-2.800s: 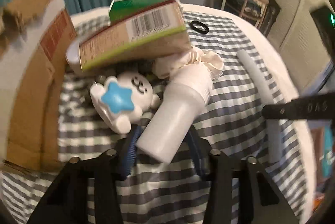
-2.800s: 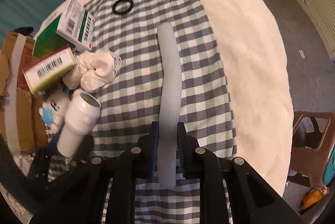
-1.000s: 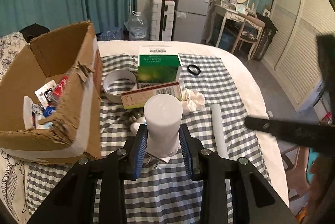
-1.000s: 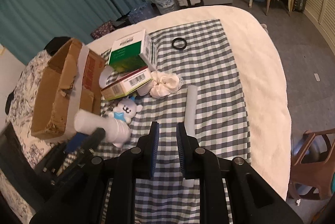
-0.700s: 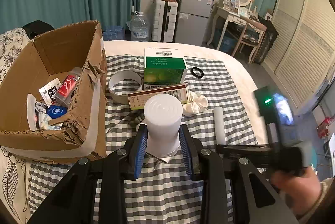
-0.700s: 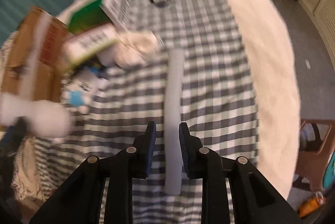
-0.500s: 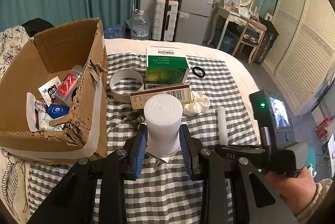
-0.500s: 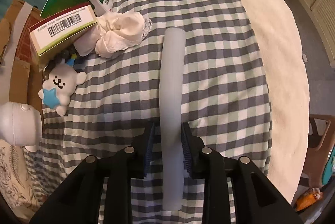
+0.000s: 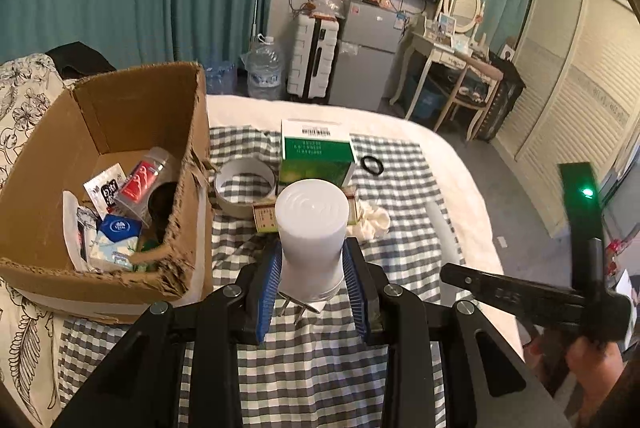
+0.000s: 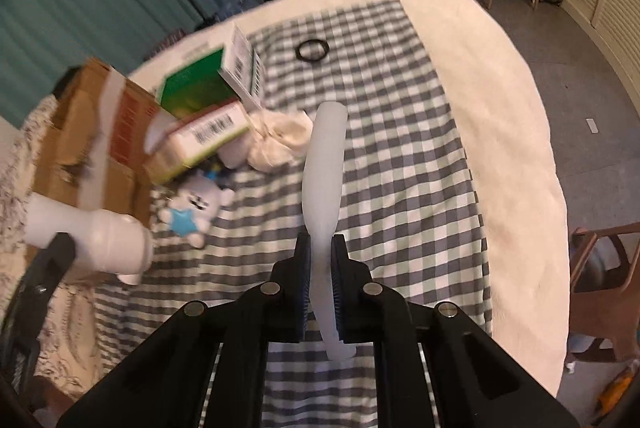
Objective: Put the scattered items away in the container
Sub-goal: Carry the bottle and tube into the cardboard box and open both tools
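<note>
The right tongs (image 10: 320, 276) are clamping a pale, flexible white tube (image 10: 324, 184) near its lower end, and the tube is reaching up and away over the checked cloth (image 10: 400, 168). To the left, the left tongs (image 10: 48, 260) are carrying a white bottle (image 10: 88, 232) beside the cardboard box (image 10: 96, 136). A small white bear toy with a blue star (image 10: 192, 208) is lying on the cloth just below a red-and-green carton (image 10: 200, 140), with a green box (image 10: 212, 80) stacked behind it. A crumpled cream cloth (image 10: 280, 140) is sitting just left of the tube. A black ring (image 10: 313, 50) is lying farther up the cloth.
</note>
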`<state>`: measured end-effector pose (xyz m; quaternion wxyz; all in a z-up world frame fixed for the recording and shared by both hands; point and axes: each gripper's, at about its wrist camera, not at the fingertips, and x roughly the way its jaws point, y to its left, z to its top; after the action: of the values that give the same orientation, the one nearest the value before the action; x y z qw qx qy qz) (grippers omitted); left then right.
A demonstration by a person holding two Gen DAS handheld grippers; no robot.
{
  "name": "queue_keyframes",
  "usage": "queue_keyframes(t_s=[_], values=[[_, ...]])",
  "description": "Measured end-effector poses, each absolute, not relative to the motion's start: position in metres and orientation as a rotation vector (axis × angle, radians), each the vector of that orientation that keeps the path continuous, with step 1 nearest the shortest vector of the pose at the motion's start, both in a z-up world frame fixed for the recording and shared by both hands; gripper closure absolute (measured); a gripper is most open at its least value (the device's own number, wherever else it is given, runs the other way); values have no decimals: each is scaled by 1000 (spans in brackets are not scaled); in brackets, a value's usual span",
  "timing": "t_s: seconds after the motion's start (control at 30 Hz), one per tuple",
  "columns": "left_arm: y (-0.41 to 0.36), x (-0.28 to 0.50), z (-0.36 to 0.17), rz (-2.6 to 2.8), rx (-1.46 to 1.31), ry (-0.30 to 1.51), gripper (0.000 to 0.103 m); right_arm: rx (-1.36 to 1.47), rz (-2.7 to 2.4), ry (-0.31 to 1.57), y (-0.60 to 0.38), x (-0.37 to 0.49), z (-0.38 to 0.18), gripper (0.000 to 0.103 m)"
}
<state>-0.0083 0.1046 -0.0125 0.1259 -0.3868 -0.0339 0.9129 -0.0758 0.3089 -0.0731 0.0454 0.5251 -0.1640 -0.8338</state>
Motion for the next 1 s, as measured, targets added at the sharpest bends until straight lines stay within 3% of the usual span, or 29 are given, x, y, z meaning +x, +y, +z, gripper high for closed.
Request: queue_keyframes(t_s=[0.27,0.53,0.87,0.93,0.97,1.0], values=[[85,-11,36,2694,-993,-148,71,1366,-2563,-493,278,-60,6,94],[3,-30,88,2812,-864,-251,71,1194,-2468,-443,205,-66,68,94],[-85,-69,41,2814,-1018,-453,69,1124,-2354,-403,90,-122,70,89],[-89,-76,37,2818,-1031,-438,49,1137,-2369,-412,79,-130,63,80],[-90,-78,35,2834,-1022,-429,25,1140,-2383,-418,78,-132,60,74],[-90,-77,34,2851,-1004,-431,13,1139,-2399,-419,77,-134,59,59]])
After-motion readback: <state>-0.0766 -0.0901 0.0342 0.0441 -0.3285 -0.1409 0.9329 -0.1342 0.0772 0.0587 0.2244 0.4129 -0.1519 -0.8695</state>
